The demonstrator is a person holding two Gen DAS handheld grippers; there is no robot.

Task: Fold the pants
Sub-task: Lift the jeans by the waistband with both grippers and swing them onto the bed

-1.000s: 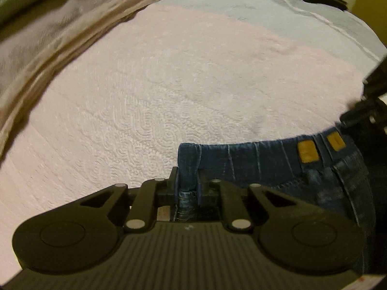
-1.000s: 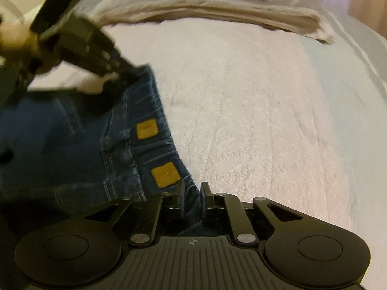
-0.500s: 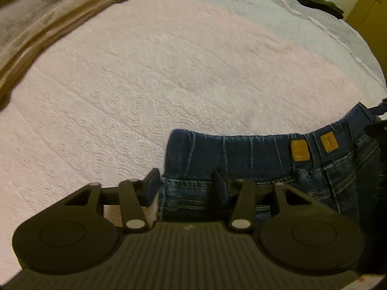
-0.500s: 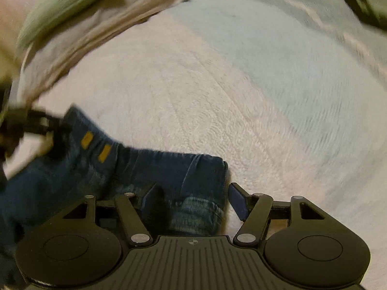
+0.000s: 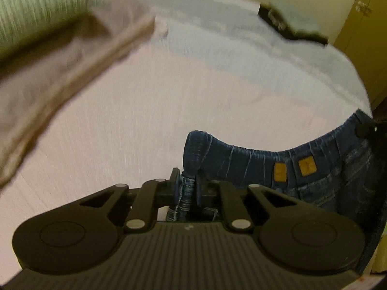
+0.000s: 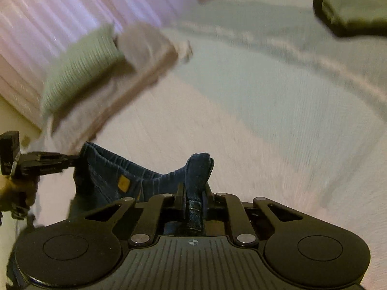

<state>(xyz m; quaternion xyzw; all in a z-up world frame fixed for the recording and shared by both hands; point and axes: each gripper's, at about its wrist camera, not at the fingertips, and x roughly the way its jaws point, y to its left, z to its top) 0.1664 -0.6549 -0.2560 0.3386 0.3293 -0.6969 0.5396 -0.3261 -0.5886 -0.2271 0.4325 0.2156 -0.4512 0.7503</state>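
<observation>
Dark blue jeans [image 5: 254, 166] with two yellow waistband patches [image 5: 280, 172] hang stretched between both grippers above the pink bedspread [image 5: 121, 133]. My left gripper [image 5: 185, 181] has its jaws closing, and the pads press on a bunched corner of the waistband. My right gripper [image 6: 193, 193] is closing the same way on the opposite corner of the jeans [image 6: 145, 181], with denim squeezed between its pads. The right wrist view shows the left gripper [image 6: 72, 158] at the far left, held by a hand. At the right edge of the left wrist view, the right gripper [image 5: 362, 130] is partly visible.
A green ribbed cushion [image 5: 36, 12] lies on folded beige cloth [image 5: 60, 72] at the back left. A dark folded garment [image 5: 290, 26] sits at the bed's far edge, a yellowish cabinet door [image 5: 362, 24] behind it. Pale curtains [image 6: 48, 24] hang beyond.
Both grippers opened over the waistband half a second ago, then closed on its two ends. Both have risen, lifting the jeans off the bedspread. The right gripper rolled and shifted sideways.
</observation>
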